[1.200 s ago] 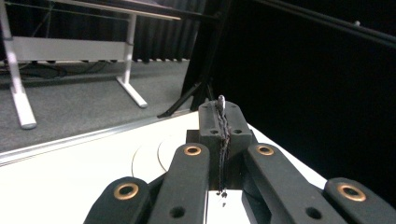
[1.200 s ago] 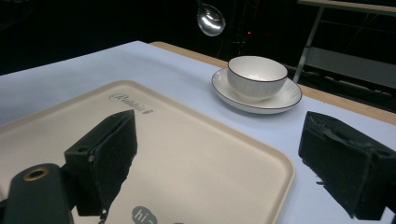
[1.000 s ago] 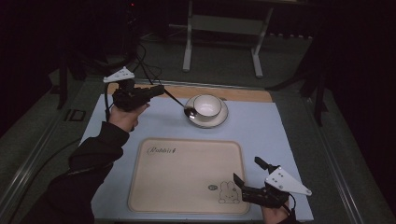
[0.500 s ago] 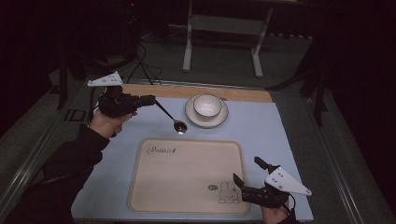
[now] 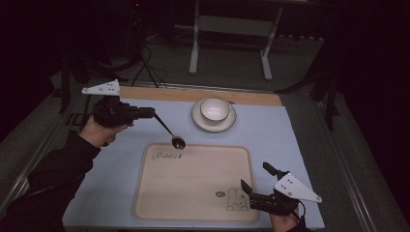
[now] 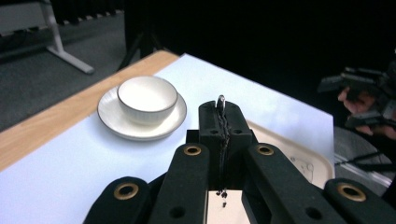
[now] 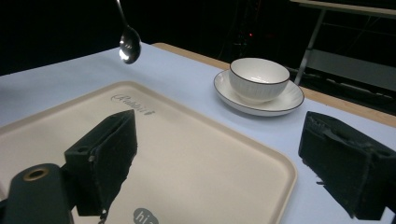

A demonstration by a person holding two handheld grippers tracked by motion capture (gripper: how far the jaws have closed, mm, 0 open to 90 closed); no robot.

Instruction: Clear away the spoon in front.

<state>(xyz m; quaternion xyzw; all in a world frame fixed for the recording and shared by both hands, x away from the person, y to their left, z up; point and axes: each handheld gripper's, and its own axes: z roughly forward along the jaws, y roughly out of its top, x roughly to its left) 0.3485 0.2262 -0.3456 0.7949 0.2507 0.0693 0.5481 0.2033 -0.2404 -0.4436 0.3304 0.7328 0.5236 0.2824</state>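
My left gripper (image 5: 149, 113) is shut on the handle of a metal spoon (image 5: 178, 142) at the left of the table. The spoon slants down to the right, its bowl over the far edge of the cream tray (image 5: 193, 193). In the left gripper view the jaws (image 6: 221, 116) pinch the spoon handle (image 6: 221, 101) edge-on. A white bowl (image 5: 215, 108) sits on a saucer (image 5: 227, 126) behind the tray. My right gripper (image 5: 255, 177) rests open at the tray's near right corner. In the right gripper view its jaws (image 7: 224, 158) stand wide apart with nothing between them, and the spoon (image 7: 129, 44) hangs far left.
A pale blue mat (image 5: 295, 145) covers the table, with a wooden strip (image 5: 159, 93) along its far edge. Beyond it stand a metal frame (image 5: 232, 29) and cables on a dark floor. The tray bears a small rabbit print (image 5: 237, 199) near my right gripper.
My left gripper has carried the spoon left and nearer, away from the bowl; the spoon's bowl now hangs over the tray's far edge. The right gripper has not moved.
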